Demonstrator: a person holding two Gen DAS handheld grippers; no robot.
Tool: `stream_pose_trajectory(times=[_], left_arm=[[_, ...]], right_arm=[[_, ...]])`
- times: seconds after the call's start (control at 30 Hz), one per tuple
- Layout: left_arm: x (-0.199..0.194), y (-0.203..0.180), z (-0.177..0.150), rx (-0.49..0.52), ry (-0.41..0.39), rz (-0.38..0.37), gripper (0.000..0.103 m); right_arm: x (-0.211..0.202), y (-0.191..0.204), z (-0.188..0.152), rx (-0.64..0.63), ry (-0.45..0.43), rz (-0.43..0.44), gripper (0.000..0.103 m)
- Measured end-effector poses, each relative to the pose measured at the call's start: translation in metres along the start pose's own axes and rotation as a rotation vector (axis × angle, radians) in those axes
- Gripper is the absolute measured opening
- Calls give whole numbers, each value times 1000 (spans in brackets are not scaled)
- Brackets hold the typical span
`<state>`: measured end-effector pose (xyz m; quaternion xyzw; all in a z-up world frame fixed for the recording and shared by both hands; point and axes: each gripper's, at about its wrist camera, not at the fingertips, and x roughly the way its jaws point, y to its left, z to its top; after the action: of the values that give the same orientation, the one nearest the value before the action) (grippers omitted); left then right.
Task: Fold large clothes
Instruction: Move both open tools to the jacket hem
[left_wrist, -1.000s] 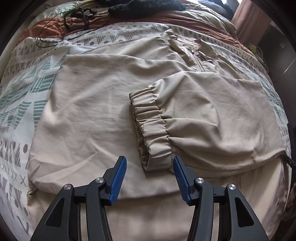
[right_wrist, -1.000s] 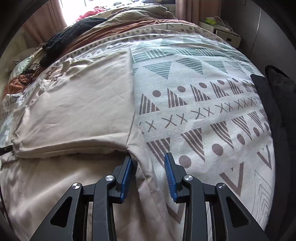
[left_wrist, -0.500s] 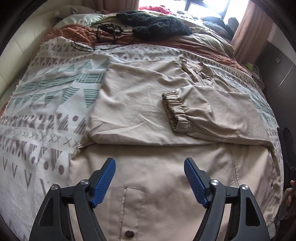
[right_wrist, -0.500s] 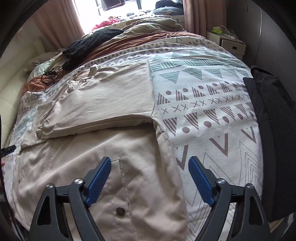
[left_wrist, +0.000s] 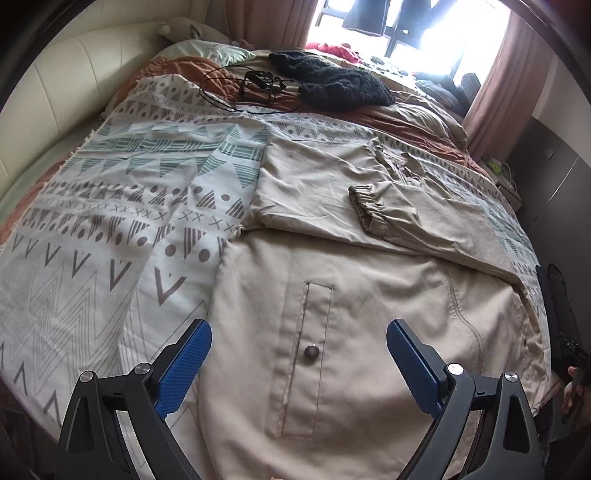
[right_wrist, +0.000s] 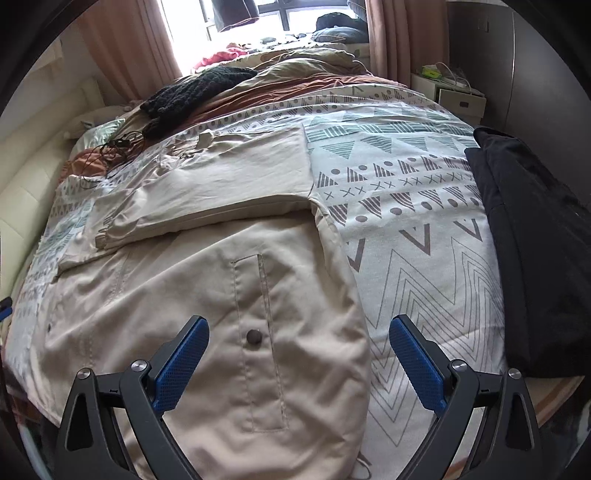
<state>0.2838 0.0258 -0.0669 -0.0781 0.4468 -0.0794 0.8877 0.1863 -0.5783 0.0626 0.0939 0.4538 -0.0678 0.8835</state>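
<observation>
Both tongs, left (left_wrist: 295, 354) and right (right_wrist: 299, 350), empty: left still widening, right gaping. Beige jacket (left_wrist: 369, 314) flat on bed (left_wrist: 92, 258), sleeves folded in, long axis running away from tongs, hem nearest, equally close to both.

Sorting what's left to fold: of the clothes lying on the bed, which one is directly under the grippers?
The beige jacket, spread flat with its buttoned pocket flap showing. The black knit garment lies far off near the window, and the black garment sits at the bed's edge.

Beige jacket (left_wrist: 369, 306), flat on the patterned bedspread (left_wrist: 110, 206), both sleeves folded across its upper half.
</observation>
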Motion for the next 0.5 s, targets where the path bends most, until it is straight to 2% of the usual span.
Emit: stream_pose_trajectory(times=[0.33,0.43,0.5], left_arm=[[-54,12,-55,42,-54,18,96],[-66,18,-70,34,-70,13,91],[-70,25,-80,18,-63,-2,83]], right_arm=[[-47,-14,-44,37,-49,27,97],[-59,-16,-55,42,-60,41,96],[-66,-17,-63,48,-65,55,96]])
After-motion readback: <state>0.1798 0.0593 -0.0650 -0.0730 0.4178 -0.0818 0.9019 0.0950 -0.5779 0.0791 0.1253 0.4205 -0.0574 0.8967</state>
